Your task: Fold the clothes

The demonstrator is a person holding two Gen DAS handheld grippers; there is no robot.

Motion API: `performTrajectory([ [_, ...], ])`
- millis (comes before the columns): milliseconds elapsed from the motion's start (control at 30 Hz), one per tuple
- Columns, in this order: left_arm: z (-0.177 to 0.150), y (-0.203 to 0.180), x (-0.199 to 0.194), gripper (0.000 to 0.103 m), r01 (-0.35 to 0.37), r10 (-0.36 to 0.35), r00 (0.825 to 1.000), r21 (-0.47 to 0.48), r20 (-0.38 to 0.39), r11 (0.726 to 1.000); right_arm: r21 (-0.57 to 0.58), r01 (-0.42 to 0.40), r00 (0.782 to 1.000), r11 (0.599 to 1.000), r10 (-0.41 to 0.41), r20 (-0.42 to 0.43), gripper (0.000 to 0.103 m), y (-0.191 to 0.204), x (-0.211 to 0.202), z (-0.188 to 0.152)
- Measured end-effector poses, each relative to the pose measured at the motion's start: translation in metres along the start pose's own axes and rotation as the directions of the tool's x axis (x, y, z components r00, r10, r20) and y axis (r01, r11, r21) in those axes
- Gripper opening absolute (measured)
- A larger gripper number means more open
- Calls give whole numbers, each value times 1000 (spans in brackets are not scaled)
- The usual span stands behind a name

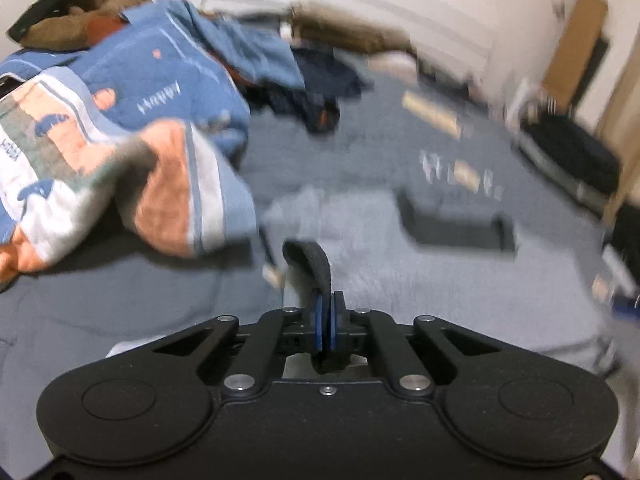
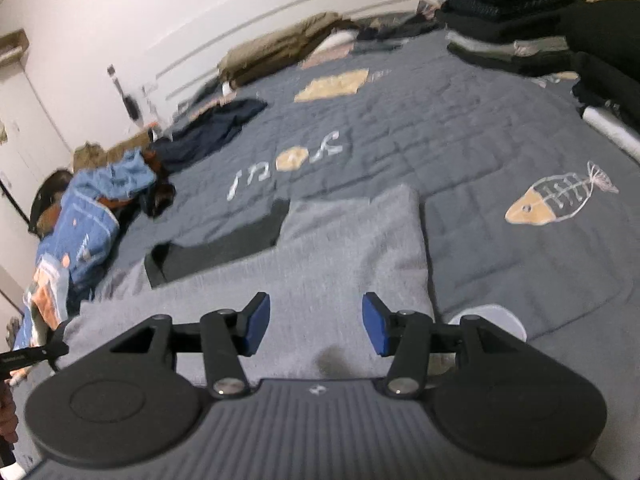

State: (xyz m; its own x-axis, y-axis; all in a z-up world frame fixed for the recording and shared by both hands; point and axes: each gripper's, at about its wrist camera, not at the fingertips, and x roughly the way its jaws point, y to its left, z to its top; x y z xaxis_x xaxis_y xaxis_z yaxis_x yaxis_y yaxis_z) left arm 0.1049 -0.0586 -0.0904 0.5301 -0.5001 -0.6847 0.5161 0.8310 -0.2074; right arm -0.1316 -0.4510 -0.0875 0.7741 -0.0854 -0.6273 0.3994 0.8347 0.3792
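Grey quilted bed [image 2: 500, 128], grey sweater [image 2: 352, 248] lengthwise away; left gripper [image 1: 327, 320] clamping its dark cuff [image 1: 308, 264], right gripper [image 2: 316, 324] agape.

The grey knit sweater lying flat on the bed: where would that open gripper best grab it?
Probably the grey knit sweater's straight right edge, coming from the right: it lies flat with bare quilt beside it. The right gripper hangs open above the cloth.

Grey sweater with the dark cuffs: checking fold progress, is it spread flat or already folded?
Partly folded: the grey knit sweater lies flat on the bedspread, one dark-cuffed sleeve laid across it.
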Motion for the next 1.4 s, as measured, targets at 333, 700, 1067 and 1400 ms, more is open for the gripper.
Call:
performTrajectory([
  [333, 4, 6, -17, 44, -31, 33, 998, -42, 60, 999, -59, 48, 990, 997, -56, -130, 50, -6, 26, -17],
  [700, -11, -45, -27, 51, 107, -112, 992, 82, 60, 991, -51, 43, 992, 998, -49, -117, 51, -9, 8, -16],
  [1067, -35, -78, -45, 58, 129, -138, 989, 138, 57, 982, -75, 19, 997, 997, -24, -75, 59, 2, -29, -25],
  [1400, -69, -97, -71, 71, 47, -57, 994, 116, 89, 992, -69, 6, 1000, 998, -8, -18, 64, 12, -70, -46],
])
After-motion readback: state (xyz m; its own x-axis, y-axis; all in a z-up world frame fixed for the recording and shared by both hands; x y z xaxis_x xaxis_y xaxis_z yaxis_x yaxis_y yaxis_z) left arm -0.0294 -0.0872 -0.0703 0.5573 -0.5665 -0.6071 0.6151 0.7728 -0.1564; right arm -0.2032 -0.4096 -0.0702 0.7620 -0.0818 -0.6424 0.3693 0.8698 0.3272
